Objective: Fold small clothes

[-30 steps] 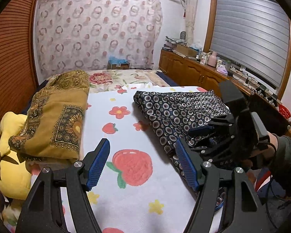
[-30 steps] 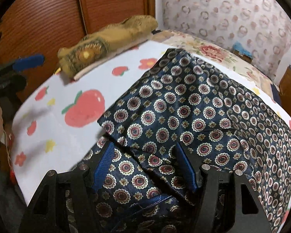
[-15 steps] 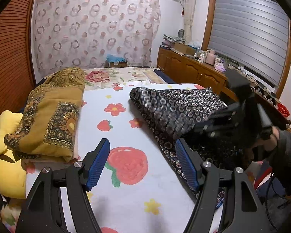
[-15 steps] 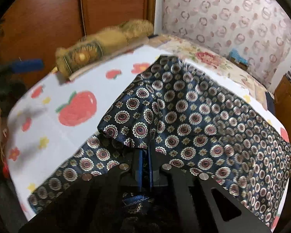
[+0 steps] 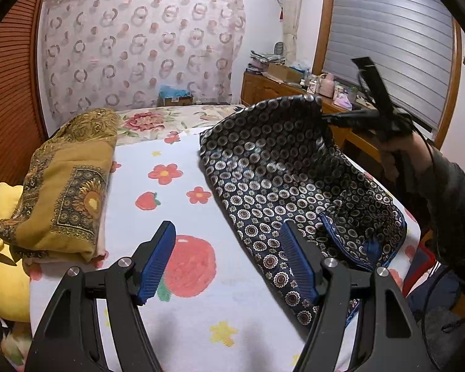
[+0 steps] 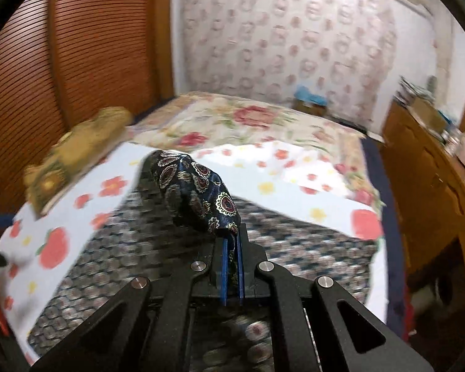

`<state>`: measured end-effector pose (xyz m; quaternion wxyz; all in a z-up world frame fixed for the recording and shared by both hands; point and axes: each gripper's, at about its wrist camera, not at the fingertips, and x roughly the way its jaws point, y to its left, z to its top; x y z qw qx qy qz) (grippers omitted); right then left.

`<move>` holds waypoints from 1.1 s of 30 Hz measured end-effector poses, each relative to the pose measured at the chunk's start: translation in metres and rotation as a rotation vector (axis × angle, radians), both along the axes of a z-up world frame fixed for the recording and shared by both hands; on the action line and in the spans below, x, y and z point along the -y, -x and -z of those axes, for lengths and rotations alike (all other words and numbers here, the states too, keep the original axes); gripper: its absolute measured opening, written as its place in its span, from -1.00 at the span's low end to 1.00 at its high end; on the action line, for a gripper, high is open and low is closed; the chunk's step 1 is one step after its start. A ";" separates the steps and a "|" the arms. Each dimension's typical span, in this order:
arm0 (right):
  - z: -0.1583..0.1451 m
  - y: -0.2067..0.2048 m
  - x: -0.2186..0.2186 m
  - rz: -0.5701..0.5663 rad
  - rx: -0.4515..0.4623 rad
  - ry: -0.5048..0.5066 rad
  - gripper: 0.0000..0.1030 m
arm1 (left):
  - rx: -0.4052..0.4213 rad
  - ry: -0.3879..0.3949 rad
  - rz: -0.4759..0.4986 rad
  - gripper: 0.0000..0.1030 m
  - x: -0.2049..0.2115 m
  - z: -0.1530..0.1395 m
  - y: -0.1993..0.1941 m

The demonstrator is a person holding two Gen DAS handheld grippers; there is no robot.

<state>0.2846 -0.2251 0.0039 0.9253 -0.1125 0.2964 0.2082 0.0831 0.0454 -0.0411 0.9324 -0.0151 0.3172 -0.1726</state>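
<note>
My right gripper (image 6: 231,248) pinches only a corner of the navy medallion-print cloth (image 5: 282,170), which may slip free at upper right, while my left gripper (image 5: 229,260) hangs spread and idle.

Blurring across the right wrist view: navy patterned garment (image 6: 201,266) smearing below the gripper, folded mustard cloth (image 6: 74,152) losing its print. Hiding between the right gripper (image 6: 231,245) pads: the pinched fabric edge. Running off the left-view frame: yellow cushion (image 5: 3,248).
</note>
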 end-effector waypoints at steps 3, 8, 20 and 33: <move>0.003 -0.016 0.006 0.057 -0.009 0.013 -0.91 | -0.006 -0.004 0.006 0.38 0.002 0.002 -0.001; 0.011 -0.024 0.010 0.152 -0.043 0.003 -0.56 | -0.012 -0.006 0.012 0.38 0.005 0.003 -0.001; 0.030 0.065 -0.025 0.090 -0.036 -0.018 -0.07 | -0.021 -0.008 0.032 0.38 0.021 0.007 -0.004; 0.071 0.095 -0.033 0.094 -0.113 -0.020 0.05 | -0.036 -0.013 0.050 0.38 0.030 0.012 0.001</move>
